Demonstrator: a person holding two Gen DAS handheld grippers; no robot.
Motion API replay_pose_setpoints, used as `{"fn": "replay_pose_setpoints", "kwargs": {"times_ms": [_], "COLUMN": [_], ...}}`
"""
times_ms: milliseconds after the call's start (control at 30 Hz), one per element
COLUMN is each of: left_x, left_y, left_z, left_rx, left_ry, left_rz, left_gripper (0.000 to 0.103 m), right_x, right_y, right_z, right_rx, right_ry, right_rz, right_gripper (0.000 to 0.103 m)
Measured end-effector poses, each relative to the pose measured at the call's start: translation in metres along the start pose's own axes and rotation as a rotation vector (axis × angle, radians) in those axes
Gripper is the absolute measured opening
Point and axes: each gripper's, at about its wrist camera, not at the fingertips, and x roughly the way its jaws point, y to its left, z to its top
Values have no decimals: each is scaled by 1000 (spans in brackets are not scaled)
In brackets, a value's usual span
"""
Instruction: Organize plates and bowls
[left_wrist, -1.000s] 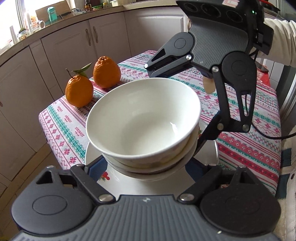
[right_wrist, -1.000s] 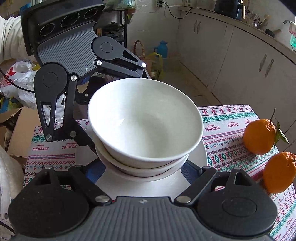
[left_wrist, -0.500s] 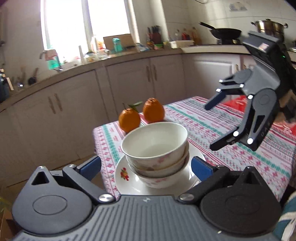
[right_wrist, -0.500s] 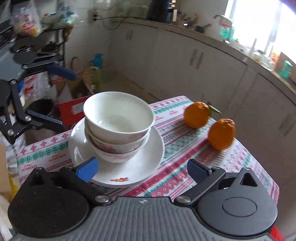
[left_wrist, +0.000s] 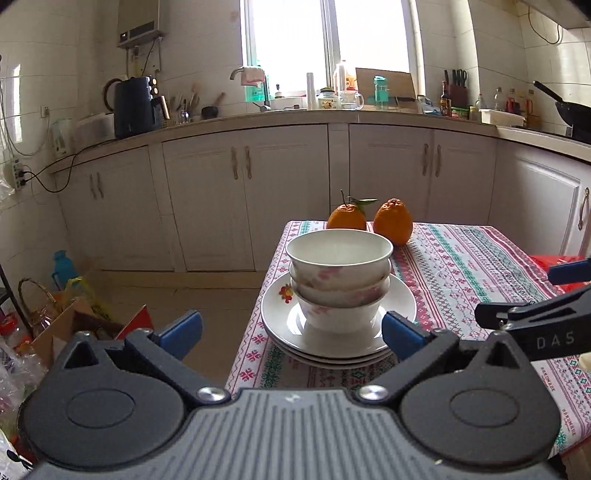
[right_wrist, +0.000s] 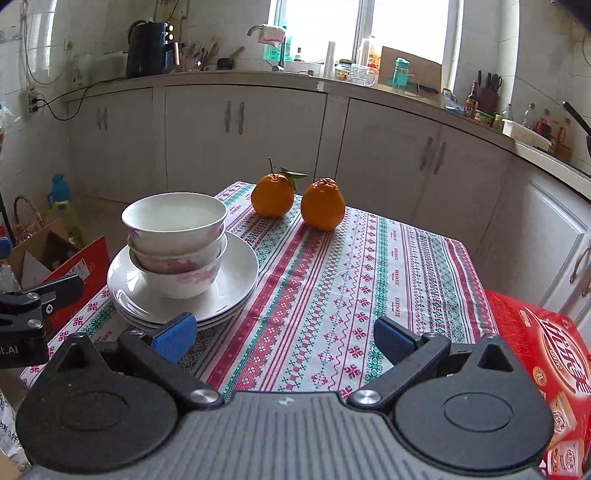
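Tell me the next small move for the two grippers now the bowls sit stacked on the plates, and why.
Probably back both off and stop. Three bowls sit nested upright on the stacked plates, and the left gripper and right gripper are open, empty and clear. No other dishes show on the table, only two oranges.

From my right claw the patterned desk lies bare ahead, hemmed by stacked bowls on plates at ten o'clock, two oranges at twelve, a red box at three.
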Motion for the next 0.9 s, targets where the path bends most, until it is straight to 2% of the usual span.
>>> {"fn": "replay_pose_setpoints", "kwargs": {"times_ms": [167, 367, 900], "left_x": [-15, -23, -26], "left_y": [0, -10, -10], "left_z": [-7, -7, -6], "left_rx": [-71, -41, -66], "left_ry": [30, 23, 31], "left_rz": [-25, 16, 13], "left_gripper": [102, 103, 103], "right_x": [-18, -26, -34], "right_y": [1, 2, 4], "right_z": [-8, -10, -9], "right_rx": [19, 26, 26], "right_ry": [-23, -41, -67], "right_rz": [-13, -18, -37], "right_gripper": [103, 103, 103]}}
